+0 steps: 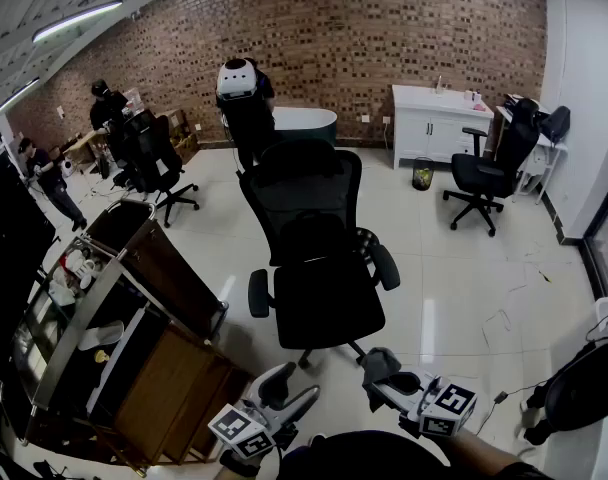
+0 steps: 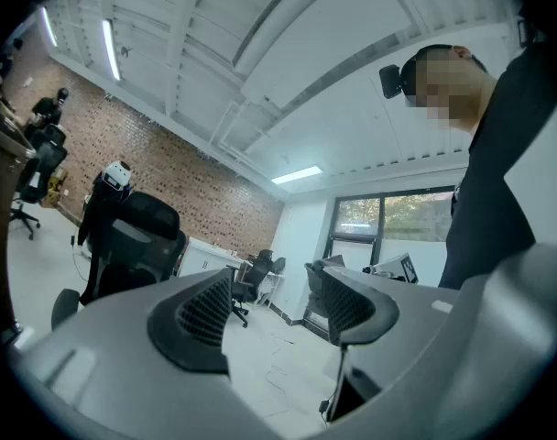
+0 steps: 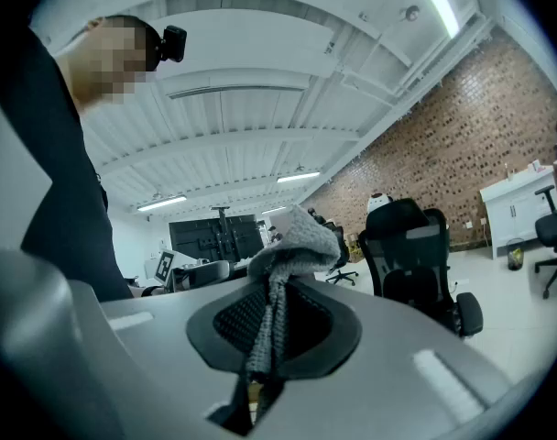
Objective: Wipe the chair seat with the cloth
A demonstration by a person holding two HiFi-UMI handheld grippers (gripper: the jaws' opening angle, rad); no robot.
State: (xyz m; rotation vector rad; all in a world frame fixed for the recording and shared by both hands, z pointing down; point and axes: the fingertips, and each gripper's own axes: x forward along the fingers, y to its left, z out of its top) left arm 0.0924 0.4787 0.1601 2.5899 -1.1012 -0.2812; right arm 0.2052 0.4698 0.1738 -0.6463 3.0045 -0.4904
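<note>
Your right gripper (image 3: pixel 275 324) is clamped tight on the grey cloth (image 3: pixel 293 244), which bunches up above the jaws. Your left gripper (image 2: pixel 274 308) stands wide apart, nothing between its jaws. Both hover just short of the black office chair (image 1: pixel 306 203), whose seat (image 1: pixel 327 303) faces you.

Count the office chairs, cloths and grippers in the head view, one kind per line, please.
Office chairs: 3 (middle chair, left chair, right chair)
Grey cloth: 1, clamped in the right claw
Grippers: 2 (left claw open and empty)
Total: 6
</note>
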